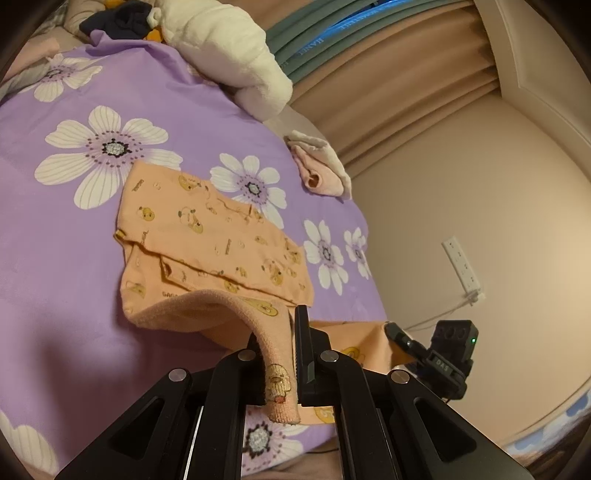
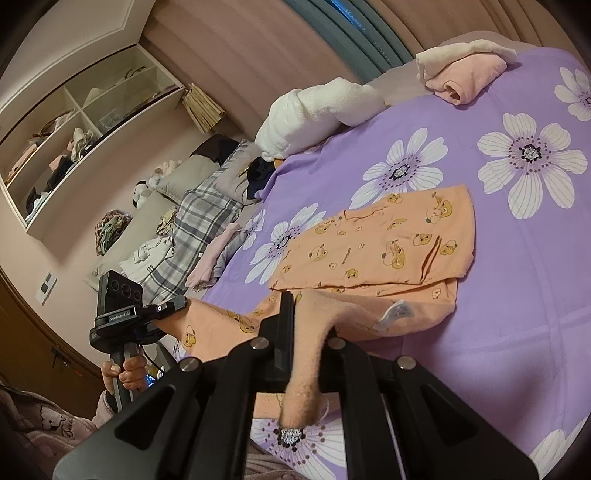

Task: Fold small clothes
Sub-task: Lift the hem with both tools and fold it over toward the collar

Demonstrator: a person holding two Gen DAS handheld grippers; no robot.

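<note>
An orange baby garment [image 1: 207, 236] with a duck print lies partly folded on the purple flowered bedspread [image 1: 55, 258]. My left gripper [image 1: 280, 350] is shut on the garment's near edge, and a fold of cloth hangs between its fingers. The garment shows in the right wrist view [image 2: 388, 240] too. My right gripper [image 2: 310, 332] is shut on another part of the same near edge. The right gripper shows at the lower right of the left wrist view [image 1: 402, 341], and the left gripper shows at the left of the right wrist view [image 2: 173, 304]. Both hold the lifted edge above the bed.
A folded pink and cream garment [image 1: 321, 170] lies near the bed's far edge. A white plush blanket [image 1: 229, 48] and dark clothes [image 1: 118, 20] lie at the head end. A plaid cloth [image 2: 199, 225] and shelves [image 2: 74, 122] are at left. A wall socket [image 1: 461, 264] is at right.
</note>
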